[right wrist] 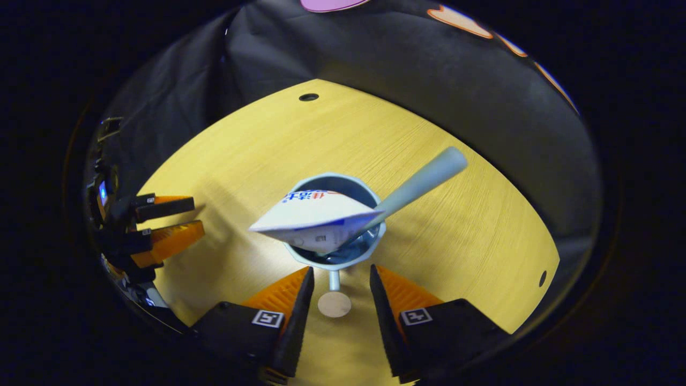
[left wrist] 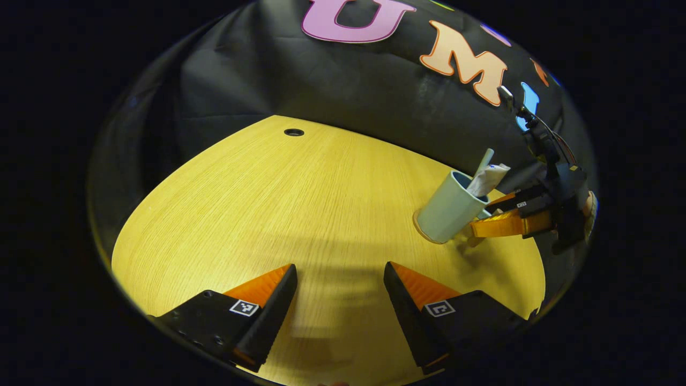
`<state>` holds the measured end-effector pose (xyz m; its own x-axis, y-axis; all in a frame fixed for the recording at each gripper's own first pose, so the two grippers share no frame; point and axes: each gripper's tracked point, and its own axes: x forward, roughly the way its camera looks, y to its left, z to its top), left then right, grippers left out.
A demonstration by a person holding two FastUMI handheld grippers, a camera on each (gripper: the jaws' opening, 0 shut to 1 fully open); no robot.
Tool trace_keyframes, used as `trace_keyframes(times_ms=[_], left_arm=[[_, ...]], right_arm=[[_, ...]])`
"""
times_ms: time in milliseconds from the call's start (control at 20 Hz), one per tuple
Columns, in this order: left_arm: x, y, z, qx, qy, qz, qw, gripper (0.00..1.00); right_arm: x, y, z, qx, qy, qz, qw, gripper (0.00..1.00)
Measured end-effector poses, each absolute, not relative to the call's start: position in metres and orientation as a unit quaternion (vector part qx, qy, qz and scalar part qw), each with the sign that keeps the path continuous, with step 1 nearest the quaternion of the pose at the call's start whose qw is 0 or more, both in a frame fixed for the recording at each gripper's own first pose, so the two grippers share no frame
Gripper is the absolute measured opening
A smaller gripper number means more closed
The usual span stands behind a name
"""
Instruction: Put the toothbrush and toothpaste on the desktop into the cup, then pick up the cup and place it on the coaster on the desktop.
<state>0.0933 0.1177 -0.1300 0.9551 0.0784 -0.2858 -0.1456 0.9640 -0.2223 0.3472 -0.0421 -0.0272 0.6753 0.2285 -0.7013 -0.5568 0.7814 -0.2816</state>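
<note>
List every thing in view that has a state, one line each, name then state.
cup: upright, handle between the right gripper's fingers
toothpaste: in the cup, end sticking out
toothbrush: in the cup, leaning out
coaster: bare
left gripper: open, holding nothing
right gripper: open, astride the handle

The bench [left wrist: 278, 203] was a pale yellow wood with a fine grain running across it, its rounded far edge meeting the black cloth wall [left wrist: 332, 80] of the booth. That cloth hung creased and slack behind the bench. A small dark round hole [left wrist: 293, 132] sat in the benchtop near the far edge; in the right gripper view it showed too [right wrist: 308, 97], and a second hole [right wrist: 542, 278] lay close to the bench's right-hand edge. Soft grey shadows fell across the near part of the wood.
</note>
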Motion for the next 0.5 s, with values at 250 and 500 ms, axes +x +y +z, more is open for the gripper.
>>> trace_keyframes(times_ms=[250, 500], left_arm=[[0.086, 0.09, -0.12, -0.09, 0.146, 0.046, 0.984, 0.95], [0.072, 0.045, -0.112, -0.087, 0.156, 0.031, 0.983, 0.95]], right_arm=[[0.314, -0.072, -0.03, -0.175, 0.331, 0.212, 0.903, 0.96], [0.295, -0.099, -0.03, -0.121, 0.3, 0.191, 0.927, 0.98]])
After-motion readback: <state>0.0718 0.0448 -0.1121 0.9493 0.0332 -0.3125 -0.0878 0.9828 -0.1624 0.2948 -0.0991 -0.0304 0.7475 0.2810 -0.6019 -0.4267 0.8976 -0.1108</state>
